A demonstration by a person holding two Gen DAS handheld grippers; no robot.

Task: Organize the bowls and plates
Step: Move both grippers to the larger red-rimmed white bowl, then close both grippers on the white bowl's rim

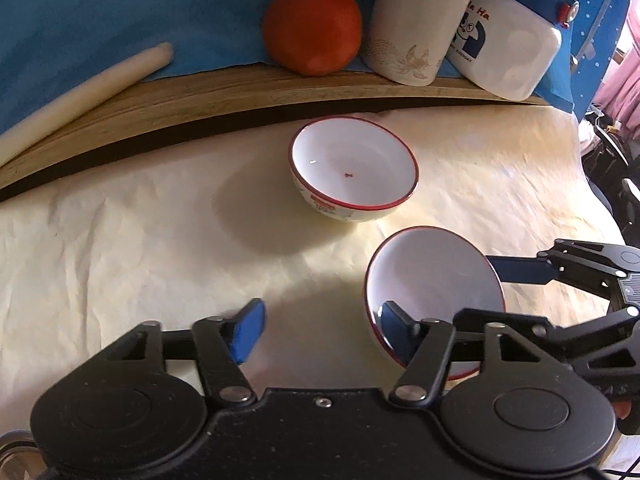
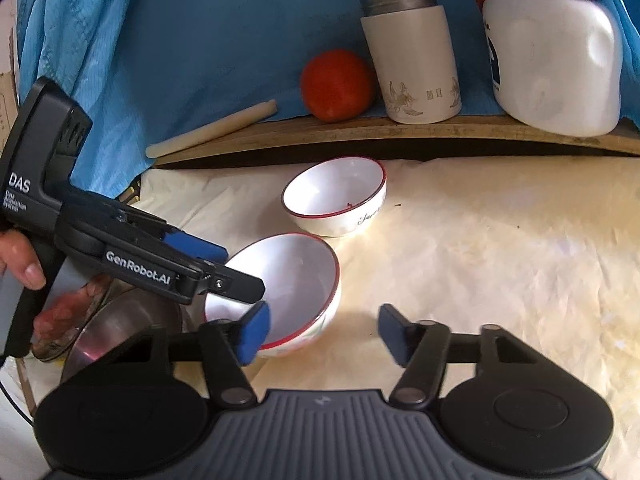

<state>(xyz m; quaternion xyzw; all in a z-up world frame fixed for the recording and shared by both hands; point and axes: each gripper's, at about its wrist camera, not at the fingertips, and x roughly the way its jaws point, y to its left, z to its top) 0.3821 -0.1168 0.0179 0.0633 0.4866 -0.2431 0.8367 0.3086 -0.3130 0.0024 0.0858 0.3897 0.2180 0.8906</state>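
Observation:
Two white bowls with red rims sit on the cream cloth. The far bowl (image 1: pixel 354 168) (image 2: pixel 336 196) stands upright near the wooden ledge. The near bowl (image 1: pixel 434 280) (image 2: pixel 288 280) is tilted, just in front of it. My left gripper (image 1: pixel 320 330) is open; its right finger reaches over the near bowl's rim. It shows in the right wrist view (image 2: pixel 224 270) coming in from the left. My right gripper (image 2: pixel 324 330) is open, its left finger beside the near bowl. The right gripper shows at the right edge of the left wrist view (image 1: pixel 580 268).
A wooden ledge (image 1: pixel 240 92) holds an orange (image 1: pixel 312 28), a cream canister (image 1: pixel 416 24), a white and blue jar (image 1: pixel 512 32) and a pale stick (image 1: pixel 80 96). Blue cloth hangs behind. Steel bowls (image 2: pixel 120 324) lie at the lower left.

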